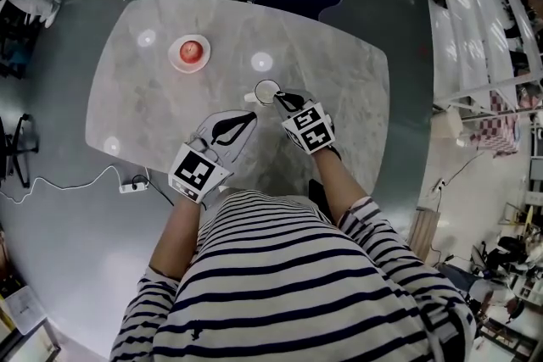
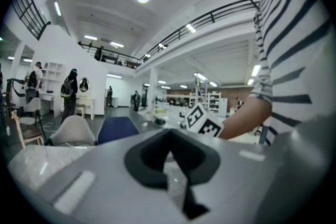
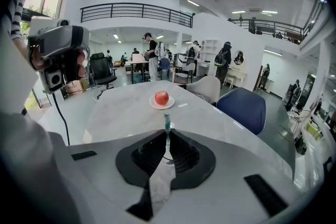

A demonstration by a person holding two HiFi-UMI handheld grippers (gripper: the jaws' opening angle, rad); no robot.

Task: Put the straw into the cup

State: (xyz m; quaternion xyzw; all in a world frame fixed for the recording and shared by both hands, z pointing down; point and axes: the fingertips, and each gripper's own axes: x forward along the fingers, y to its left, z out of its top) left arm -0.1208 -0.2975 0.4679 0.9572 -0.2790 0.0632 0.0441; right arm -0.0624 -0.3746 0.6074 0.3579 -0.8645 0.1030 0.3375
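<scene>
Right gripper (image 3: 167, 139) pinches the teal-striped straw (image 3: 166, 123) upright, close by the rim of the white cup (image 1: 267, 91), while the left gripper (image 1: 248, 119), pressed together on nothing, stands apart; risk: a misaligned straw strikes the rim, slipping or toppling the unsteadied cup.

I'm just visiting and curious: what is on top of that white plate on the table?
A red apple sits on the plate. It covers the plate's middle, so whatever may lie under it cannot be seen.
</scene>
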